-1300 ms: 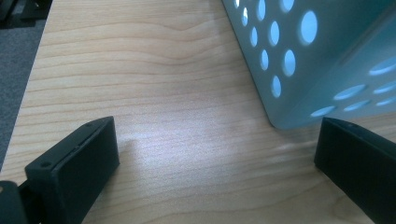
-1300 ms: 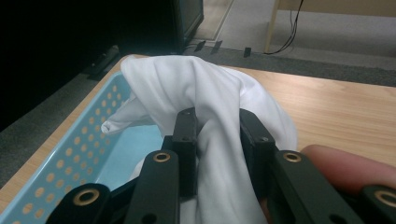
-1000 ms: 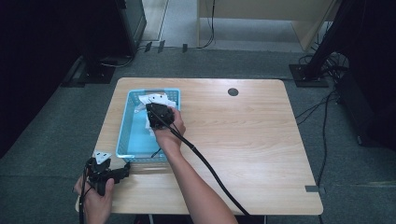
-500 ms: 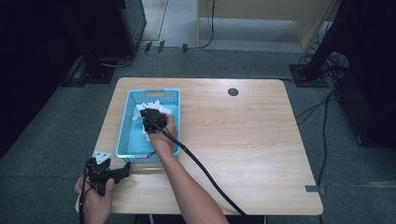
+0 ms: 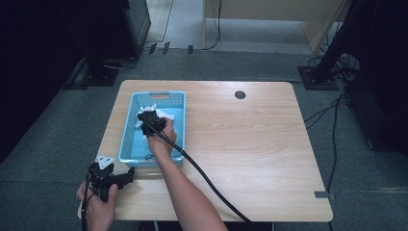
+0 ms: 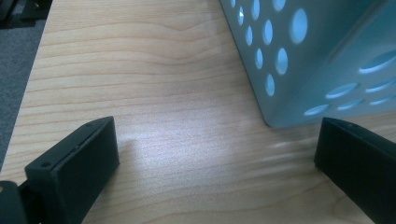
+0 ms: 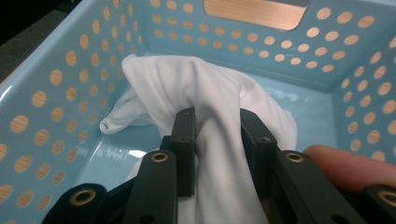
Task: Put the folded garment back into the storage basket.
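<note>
The right gripper is inside the blue basket, its jaws clamped on a white cloth. The left gripper sits just outside the basket's near corner on the table, jaws wide apart.

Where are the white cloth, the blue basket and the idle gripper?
white cloth [image 7: 187, 88]: right gripper view, bunched top fold.
blue basket [image 5: 126, 137]: high view, left wall.
left gripper [image 5: 114, 177]: high view, between its jaws.

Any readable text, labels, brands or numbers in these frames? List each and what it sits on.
None. No lettering on the blue basket, the white cloth held in the right tongs, the open left tongs or the wooden table.
</note>
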`<action>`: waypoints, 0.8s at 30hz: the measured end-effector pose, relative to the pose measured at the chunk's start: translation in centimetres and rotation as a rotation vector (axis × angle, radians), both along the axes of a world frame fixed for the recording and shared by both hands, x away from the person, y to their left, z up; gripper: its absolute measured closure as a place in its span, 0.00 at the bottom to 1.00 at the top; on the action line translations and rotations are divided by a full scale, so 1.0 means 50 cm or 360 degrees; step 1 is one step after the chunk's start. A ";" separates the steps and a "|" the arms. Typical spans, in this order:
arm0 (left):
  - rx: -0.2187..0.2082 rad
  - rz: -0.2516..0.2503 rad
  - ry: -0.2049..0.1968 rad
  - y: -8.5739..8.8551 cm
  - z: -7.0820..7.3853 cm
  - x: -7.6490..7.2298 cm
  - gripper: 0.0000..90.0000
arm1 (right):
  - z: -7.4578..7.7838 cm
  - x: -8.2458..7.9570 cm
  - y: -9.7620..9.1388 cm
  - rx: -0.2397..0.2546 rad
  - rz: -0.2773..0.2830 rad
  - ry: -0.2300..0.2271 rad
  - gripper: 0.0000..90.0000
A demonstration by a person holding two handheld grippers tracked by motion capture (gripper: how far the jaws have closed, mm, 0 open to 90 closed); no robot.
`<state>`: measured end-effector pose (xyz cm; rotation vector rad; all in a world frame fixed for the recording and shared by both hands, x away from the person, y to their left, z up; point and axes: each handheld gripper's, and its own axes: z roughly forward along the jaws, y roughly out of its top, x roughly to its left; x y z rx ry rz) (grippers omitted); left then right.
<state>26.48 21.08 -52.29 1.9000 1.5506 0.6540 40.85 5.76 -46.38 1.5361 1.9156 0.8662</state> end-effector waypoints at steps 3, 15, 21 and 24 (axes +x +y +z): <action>0.0000 0.0000 0.0000 0.000 0.000 0.000 0.00 | -0.003 0.004 0.005 -0.0015 0.0007 0.0009 0.77; 0.0001 -0.0001 0.0001 0.000 0.000 0.000 0.00 | -0.014 0.016 0.022 -0.0061 0.0042 0.0104 0.74; -0.0002 0.0001 -0.0001 0.000 0.000 0.000 0.00 | -0.031 0.021 0.022 -0.0102 0.0082 0.0206 0.69; -0.0002 0.0001 -0.0002 0.000 0.000 0.000 0.00 | -0.030 0.020 0.024 -0.0087 0.0104 0.0215 0.61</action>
